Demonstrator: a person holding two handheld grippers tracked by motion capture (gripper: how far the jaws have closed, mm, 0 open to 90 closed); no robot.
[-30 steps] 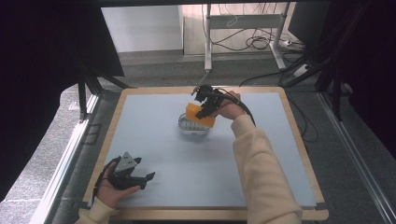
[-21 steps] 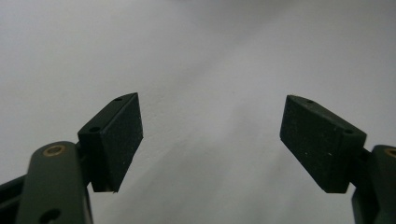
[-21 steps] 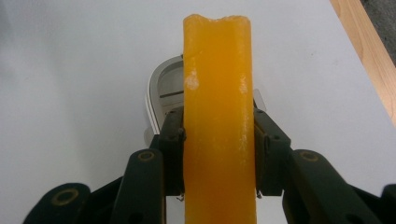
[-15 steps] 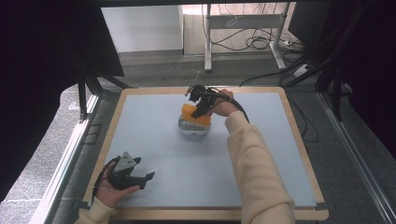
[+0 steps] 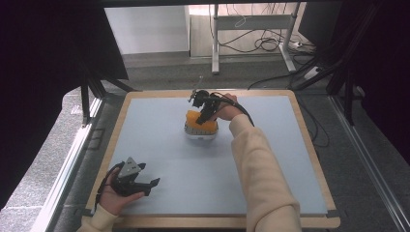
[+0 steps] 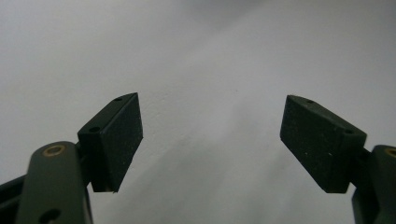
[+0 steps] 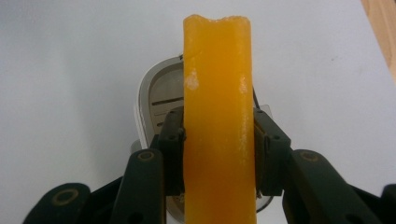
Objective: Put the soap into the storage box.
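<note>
An orange-yellow slab (image 7: 218, 116) stands upright between the jaws of my right gripper (image 7: 218, 154), which is shut on its two flat sides. Right under it sits a white and grey device with slots (image 7: 156, 98). In the high view the right gripper (image 5: 206, 115) hangs at the table's far middle, holding the orange slab (image 5: 195, 117) on top of the white device (image 5: 200, 134). Whether slab and device touch I cannot tell. My left gripper (image 5: 150, 186) rests at the near left of the table. Its jaws stand wide open, and the left gripper (image 6: 210, 135) has only bare surface between them.
The work surface is a pale blue-grey mat (image 5: 290, 145) framed by a wooden border (image 5: 309, 140). A sleeved forearm (image 5: 256, 169) reaches diagonally across the right middle of the mat. Metal table legs and cables (image 5: 261, 43) lie on the floor beyond the far edge.
The right gripper with the orange slab has shifted slightly left over the white device. The left gripper has stayed where it was, open.
</note>
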